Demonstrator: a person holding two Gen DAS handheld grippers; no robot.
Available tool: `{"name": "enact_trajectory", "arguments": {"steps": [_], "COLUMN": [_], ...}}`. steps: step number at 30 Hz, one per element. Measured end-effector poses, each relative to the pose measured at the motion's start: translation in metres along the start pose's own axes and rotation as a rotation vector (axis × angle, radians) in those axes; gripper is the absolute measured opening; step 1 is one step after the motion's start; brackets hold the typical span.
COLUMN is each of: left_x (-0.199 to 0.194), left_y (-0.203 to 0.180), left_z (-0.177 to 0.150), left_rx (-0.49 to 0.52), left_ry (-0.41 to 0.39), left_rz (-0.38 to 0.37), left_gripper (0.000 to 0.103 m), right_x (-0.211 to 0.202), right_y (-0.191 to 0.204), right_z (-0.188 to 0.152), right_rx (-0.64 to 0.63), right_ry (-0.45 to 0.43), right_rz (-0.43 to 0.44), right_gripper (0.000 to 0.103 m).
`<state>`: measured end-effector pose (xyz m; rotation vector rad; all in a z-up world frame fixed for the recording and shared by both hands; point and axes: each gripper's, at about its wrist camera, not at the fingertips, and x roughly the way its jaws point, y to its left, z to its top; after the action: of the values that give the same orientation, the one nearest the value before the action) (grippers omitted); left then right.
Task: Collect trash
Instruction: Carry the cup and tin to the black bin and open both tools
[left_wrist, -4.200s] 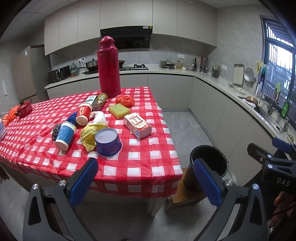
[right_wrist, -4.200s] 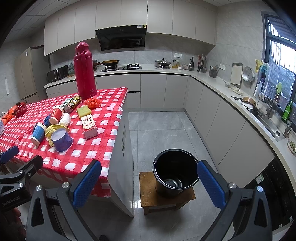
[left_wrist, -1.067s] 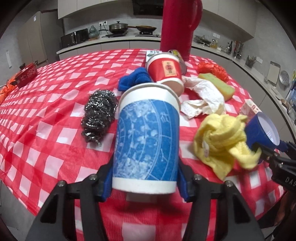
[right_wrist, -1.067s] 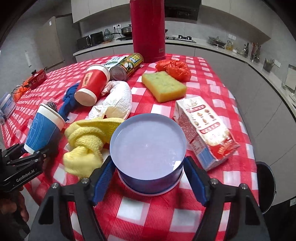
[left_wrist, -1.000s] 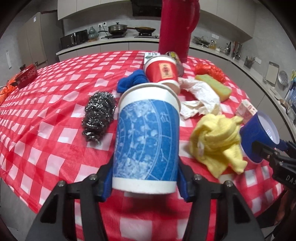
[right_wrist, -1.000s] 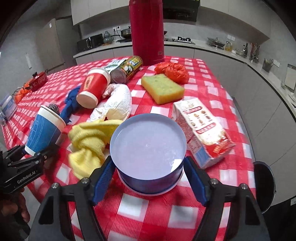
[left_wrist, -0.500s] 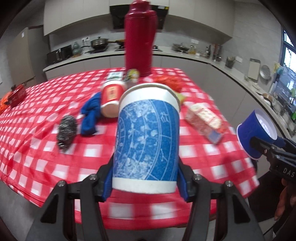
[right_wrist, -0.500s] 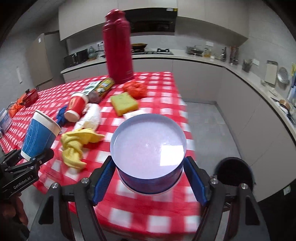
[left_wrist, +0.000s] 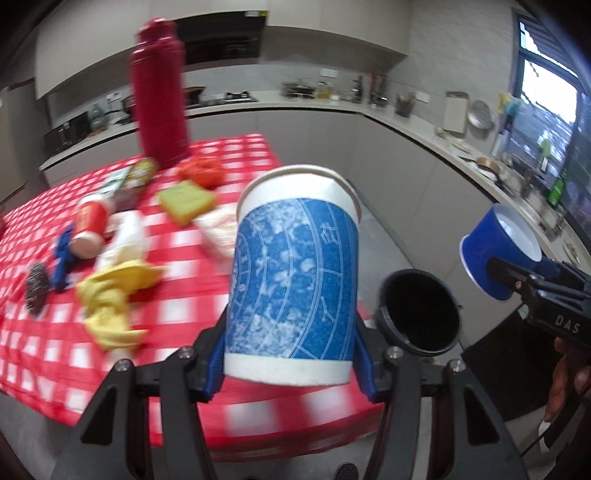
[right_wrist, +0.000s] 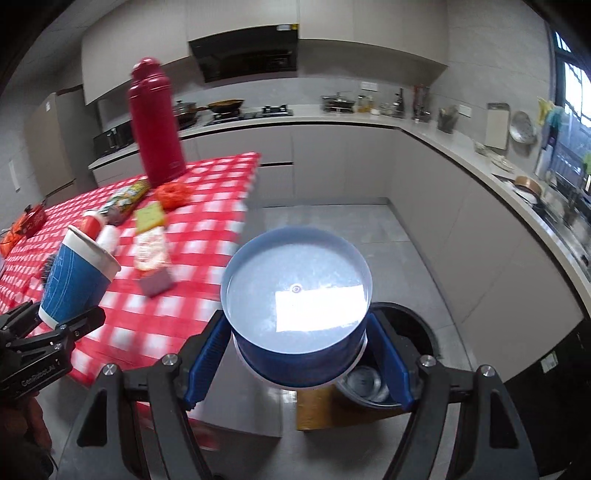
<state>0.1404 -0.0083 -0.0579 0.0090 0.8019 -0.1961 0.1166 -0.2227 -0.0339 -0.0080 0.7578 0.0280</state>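
Trash is riding in both my claws: my left claw (left_wrist: 290, 369) is clamping a tall blue-patterned paper cup (left_wrist: 293, 280) at about half spread, and my right claw (right_wrist: 297, 360) is pinching a wide blue cup (right_wrist: 299, 306), bottom side facing the camera, with jaws set wider. Both are hanging off the table (left_wrist: 177, 369) edge, near the black bin (left_wrist: 421, 314) on its wooden stool (right_wrist: 332, 410).

I am judging the risks. The paper cup is leaning and held only near its base, so a quick swing could be tipping it out. Releasing short of the bin's mouth would be dropping either cup onto the floor.

A second ago both cups were over the checkered cloth beside the yellow rag (left_wrist: 114, 299); now the table is sliding away left and the bin is coming into view.
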Motion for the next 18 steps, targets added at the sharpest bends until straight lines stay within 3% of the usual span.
{"name": "enact_trajectory", "arguments": {"steps": [8, 18], "left_x": [0.052, 0.121], "left_y": [-0.097, -0.169], "left_z": [0.009, 0.001], "left_rx": [0.079, 0.094], "left_ry": [0.054, 0.159], "left_rz": [-0.086, -0.150], "left_gripper": [0.057, 0.057], "right_x": [0.020, 0.087], "right_y": [-0.098, -0.165], "right_z": [-0.021, -0.048], "right_rx": [0.020, -0.008], "right_ry": [0.049, 0.146], "right_rz": [-0.035, 0.003], "right_gripper": [0.077, 0.077]}}
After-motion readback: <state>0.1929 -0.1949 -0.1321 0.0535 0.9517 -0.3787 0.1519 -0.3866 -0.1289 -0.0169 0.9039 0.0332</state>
